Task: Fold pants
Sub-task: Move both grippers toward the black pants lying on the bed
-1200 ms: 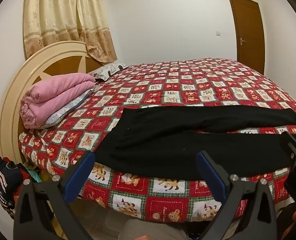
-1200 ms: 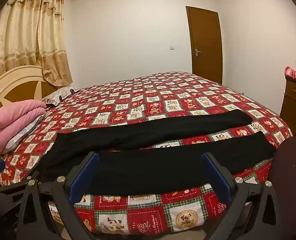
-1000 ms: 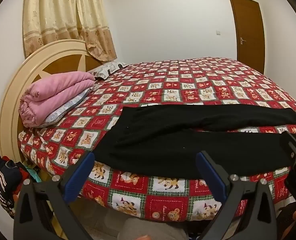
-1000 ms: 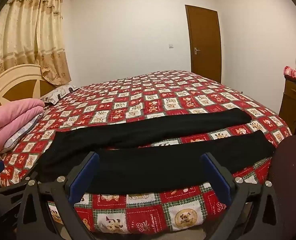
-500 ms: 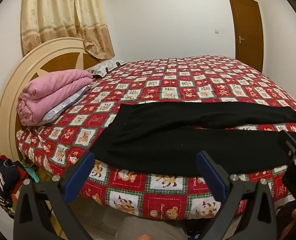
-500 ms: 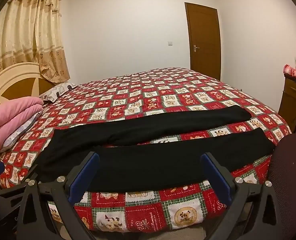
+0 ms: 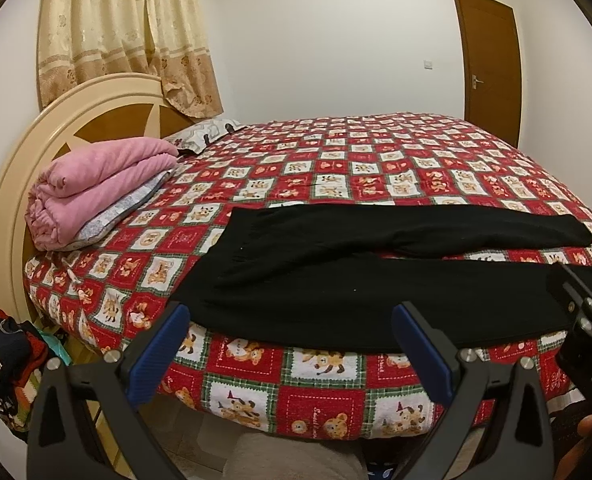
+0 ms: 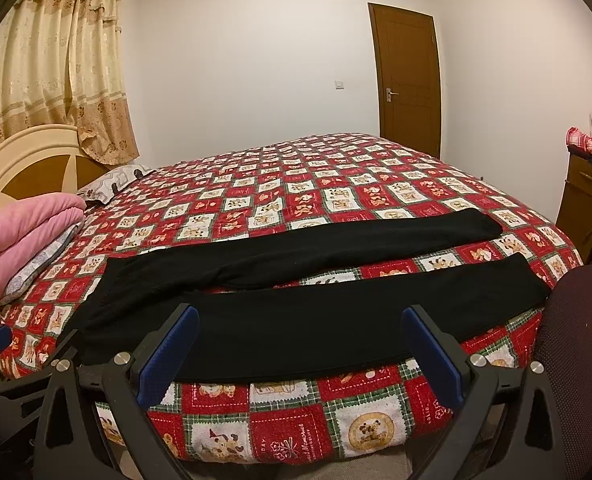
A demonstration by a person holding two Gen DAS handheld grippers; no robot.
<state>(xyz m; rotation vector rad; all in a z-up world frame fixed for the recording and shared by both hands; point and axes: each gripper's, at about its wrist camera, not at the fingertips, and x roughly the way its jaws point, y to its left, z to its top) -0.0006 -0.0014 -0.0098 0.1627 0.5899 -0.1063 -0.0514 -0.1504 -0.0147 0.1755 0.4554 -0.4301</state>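
Rising slightly since earlier, both views now looking down more on the bed (image 7: 336,380). Left gripper (image 7: 288,344) and right gripper (image 8: 300,344) hanging spread, empty. Black pants (image 8: 316,320) lying flat at twelve o'clock. Reaching for near leg's edge, pinching only one layer.

Bedroom surroundings, located relative to the bed.

The bed (image 7: 336,168) carries a red checked bear-print cover. A folded pink blanket (image 7: 96,188) lies at its head end, against the cream headboard (image 7: 12,184). A beige curtain (image 7: 124,28) hangs behind the headboard. A brown door (image 8: 408,80) stands beyond the far side. A wooden cabinet (image 8: 584,208) stands near the foot end.
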